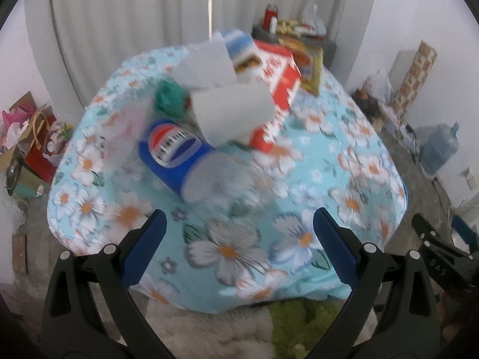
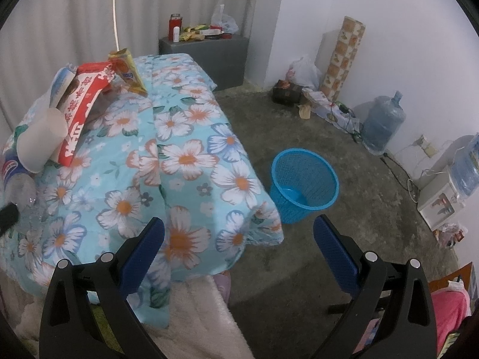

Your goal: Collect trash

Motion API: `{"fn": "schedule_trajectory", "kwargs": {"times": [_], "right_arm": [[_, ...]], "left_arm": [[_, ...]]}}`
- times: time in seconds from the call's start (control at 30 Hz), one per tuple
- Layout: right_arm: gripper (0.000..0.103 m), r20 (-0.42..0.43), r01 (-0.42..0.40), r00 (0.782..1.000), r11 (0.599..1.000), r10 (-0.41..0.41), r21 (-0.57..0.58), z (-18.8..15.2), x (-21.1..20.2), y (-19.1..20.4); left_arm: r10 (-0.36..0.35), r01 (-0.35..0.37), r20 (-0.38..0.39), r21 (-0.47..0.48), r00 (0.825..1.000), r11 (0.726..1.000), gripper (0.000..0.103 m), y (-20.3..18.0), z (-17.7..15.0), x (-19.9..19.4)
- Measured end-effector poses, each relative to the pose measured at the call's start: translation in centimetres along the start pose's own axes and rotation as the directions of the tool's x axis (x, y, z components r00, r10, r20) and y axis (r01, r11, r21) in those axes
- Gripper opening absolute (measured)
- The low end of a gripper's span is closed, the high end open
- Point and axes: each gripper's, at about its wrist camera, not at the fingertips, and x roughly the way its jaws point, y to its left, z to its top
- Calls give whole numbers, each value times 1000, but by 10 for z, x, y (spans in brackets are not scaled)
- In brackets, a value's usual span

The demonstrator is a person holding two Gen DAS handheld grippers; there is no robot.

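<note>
Left gripper (image 1: 239, 245): blue pads spread wide, empty.
Right gripper (image 2: 239, 248): likewise spread, empty.
Floral cloth (image 1: 299, 233): soft, draped over table.
Pepsi bottle (image 1: 179, 152): clear plastic, lying on cloth.
Paper cup (image 1: 230, 113): white, tipped.
Red carton (image 1: 281, 77): behind cup.
Mesh basket (image 2: 304, 185): blue plastic, on concrete floor.

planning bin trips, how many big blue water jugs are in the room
2: one water jug stands on the floor by the right wall; another jug sits atop the white dispenser at the far right. Others may be hidden.

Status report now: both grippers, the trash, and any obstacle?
Left gripper open, empty; right gripper open, empty. Pepsi bottle on table, untouched. Blue basket on floor. Nothing blocking.
</note>
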Motion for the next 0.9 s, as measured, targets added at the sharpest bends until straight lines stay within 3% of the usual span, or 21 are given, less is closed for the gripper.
{"fn": "schedule_trajectory", "kwargs": {"times": [0.13, 0.23, 0.4, 0.57, 0.67, 0.77, 0.9], "right_arm": [[97, 32, -54, 998, 999, 54, -3, 5, -3, 7], [97, 58, -82, 995, 996, 83, -22, 7, -4, 15], [97, 43, -148, 987, 986, 152, -76, 14, 1, 38], [97, 52, -223, 972, 971, 228, -86, 22, 3, 53], [97, 67, -259, 962, 962, 265, -90, 31, 2, 63], [97, 63, -267, 960, 961, 272, -76, 41, 4, 74], [97, 24, -367, 929, 928, 369, -65, 57, 12, 93]], "left_arm": [[0, 5, 83, -68, 997, 998, 94, 37, 9, -12], [-19, 29, 79, -127, 997, 991, 94, 70, 18, -9], [4, 9, 78, -169, 997, 986, 94, 117, 20, -2], [-129, 143, 92, -175, 987, 974, 94, 148, 19, 5], [-156, 172, 93, -193, 983, 966, 94, 155, 21, 11], [-165, 186, 132, -168, 977, 968, 94, 155, 22, 15], [-70, 79, 190, -41, 979, 996, 94, 142, 19, 13]]}}
